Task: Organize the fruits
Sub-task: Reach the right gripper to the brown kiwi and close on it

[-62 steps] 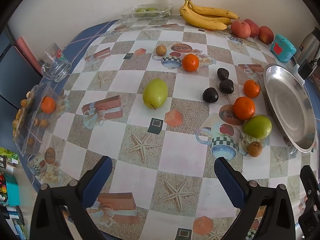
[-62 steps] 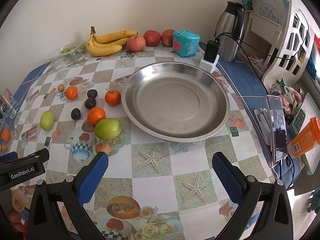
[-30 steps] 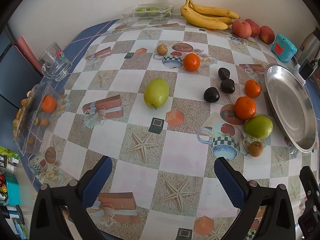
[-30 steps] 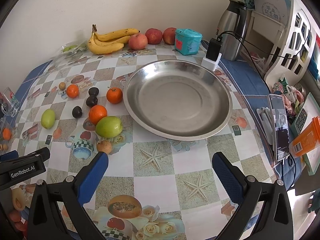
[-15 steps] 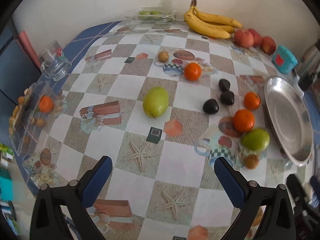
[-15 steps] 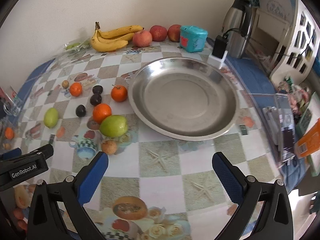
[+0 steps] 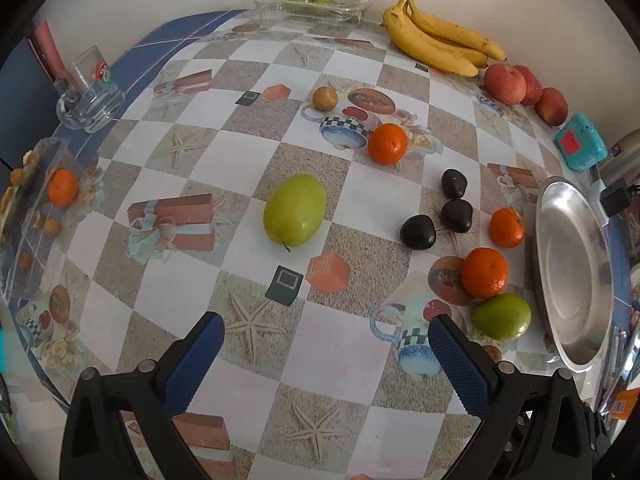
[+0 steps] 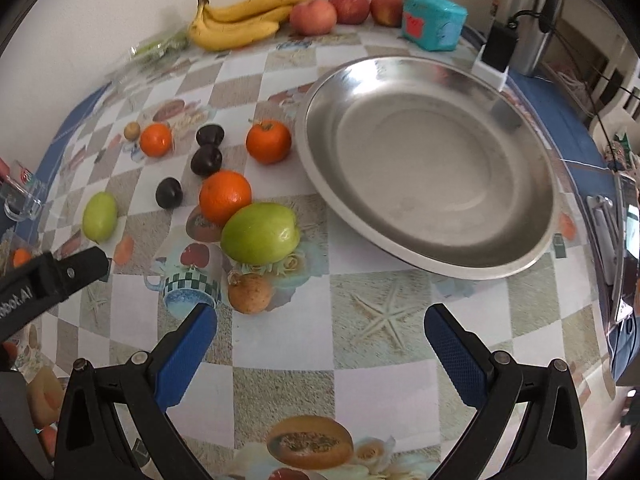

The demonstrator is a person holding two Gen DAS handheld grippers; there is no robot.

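Note:
A large steel plate [image 8: 432, 240] lies empty on the patterned tablecloth; it also shows in the left wrist view [image 7: 544, 216]. Left of it lie a green apple [image 8: 260, 233], a brown fruit [image 8: 250, 293], oranges [image 8: 225, 197] and three dark plums [image 8: 206, 160]. A second green fruit [image 7: 295, 209] lies mid-table ahead of my left gripper [image 7: 326, 344], which is open and empty. My right gripper [image 8: 320, 332] is open and empty, just in front of the brown fruit and the plate. Bananas [image 7: 436, 46] and red apples [image 7: 506, 84] line the back wall.
A teal box [image 8: 434, 26], a kettle [image 8: 528, 16] and a charger [image 8: 496, 50] stand behind the plate. A glass mug [image 7: 90, 92] and a clear tray with an orange [image 7: 62, 187] sit at the table's left edge. A phone [image 8: 628, 248] lies right.
Both grippers have moved forward and lower toward the table, so the fruits and plate look larger. The right gripper has closed in on the green apple and brown fruit. Nothing was grasped.

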